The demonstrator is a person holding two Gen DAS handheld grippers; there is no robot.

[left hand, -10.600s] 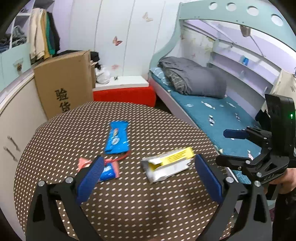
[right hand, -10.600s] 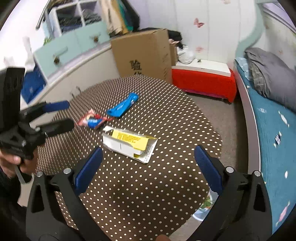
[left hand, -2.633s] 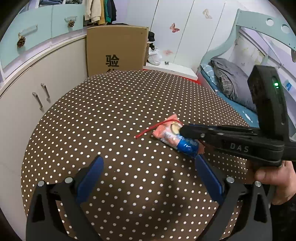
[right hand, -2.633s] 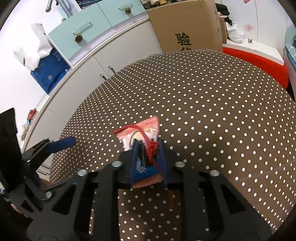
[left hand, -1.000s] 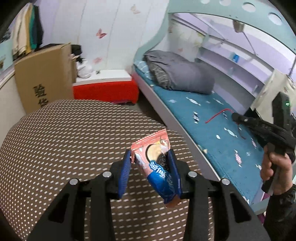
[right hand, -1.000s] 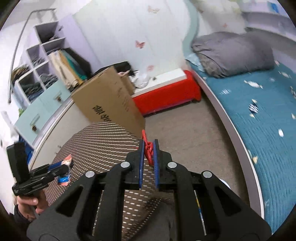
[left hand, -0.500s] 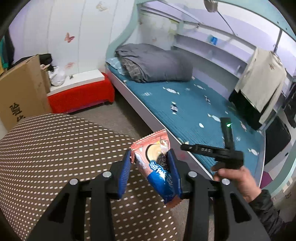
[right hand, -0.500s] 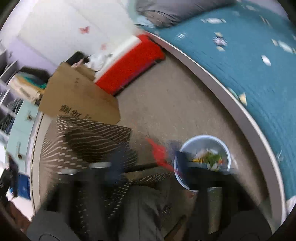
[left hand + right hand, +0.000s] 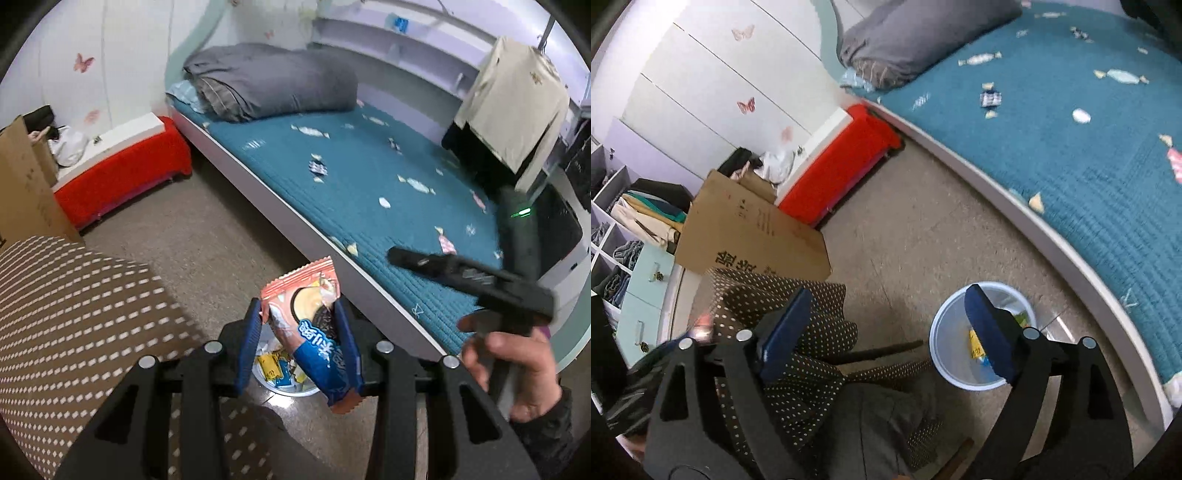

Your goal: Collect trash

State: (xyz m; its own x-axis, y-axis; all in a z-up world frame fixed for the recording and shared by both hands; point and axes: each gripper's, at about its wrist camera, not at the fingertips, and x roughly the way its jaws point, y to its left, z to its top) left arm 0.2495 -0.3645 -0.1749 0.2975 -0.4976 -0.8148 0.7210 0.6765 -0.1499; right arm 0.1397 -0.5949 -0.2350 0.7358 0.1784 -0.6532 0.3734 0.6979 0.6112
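Cookie wrapper (image 9: 314, 332) clamped upright — left hand-held gripper (image 9: 300, 345) tilted downward

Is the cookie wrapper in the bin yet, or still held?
Still held: the left gripper pinches the cookie wrapper above the bin, which already holds other wrappers.

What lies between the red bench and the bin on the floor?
Only bare floor, as the right wrist view shows, between the red bench and the bin.

Even indoor light, fisheye warp — slight blur
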